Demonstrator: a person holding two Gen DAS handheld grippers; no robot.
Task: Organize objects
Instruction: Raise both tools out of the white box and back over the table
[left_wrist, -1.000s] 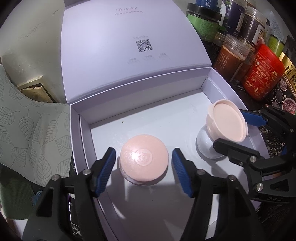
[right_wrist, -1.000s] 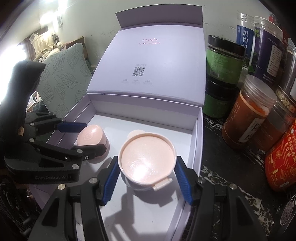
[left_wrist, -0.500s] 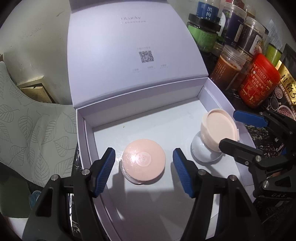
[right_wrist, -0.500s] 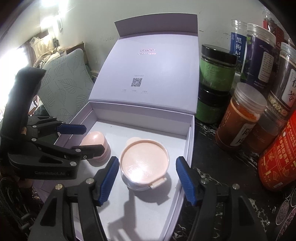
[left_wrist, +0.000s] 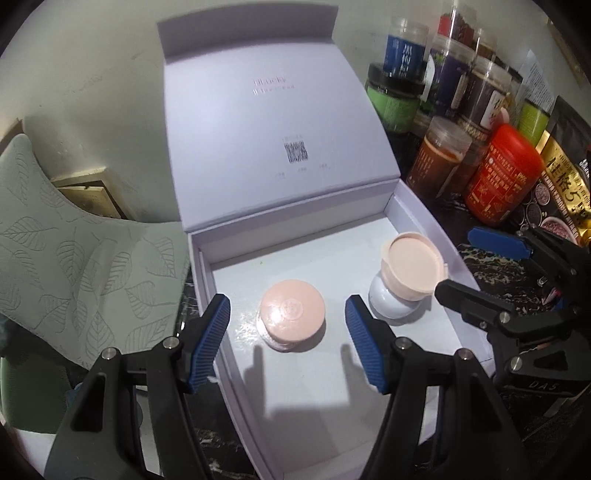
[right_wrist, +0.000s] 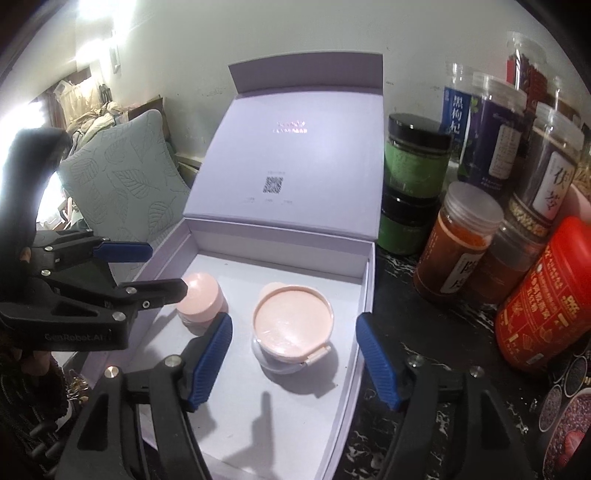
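Observation:
An open lilac gift box (left_wrist: 207, 280) (right_wrist: 370, 291) holds two items. A round pink jar (left_wrist: 291, 314) (right_wrist: 201, 299) stands on its floor at the left, and a white pot with a pink flip lid (left_wrist: 410, 271) (right_wrist: 293, 328) at the right. My left gripper (left_wrist: 286, 306) (right_wrist: 166, 269) hovers above the pink jar. Its jaws are opening, with the blue pads clear of the jar on both sides. My right gripper (right_wrist: 294, 325) (left_wrist: 469, 264) hangs over the pot. Its jaws are also opening, and the pads do not touch the pot.
The box lid (left_wrist: 273, 133) stands up against the wall behind. Several spice jars (right_wrist: 458, 247) and a red canister (right_wrist: 543, 291) crowd the dark marble counter right of the box. A green leaf-patterned cushion (left_wrist: 74, 266) lies at the left.
Both grippers have risen and drawn back from the box. The right jaws have spread away from the pink-lidded pot, which stays on the box floor. The pink jar has not moved.

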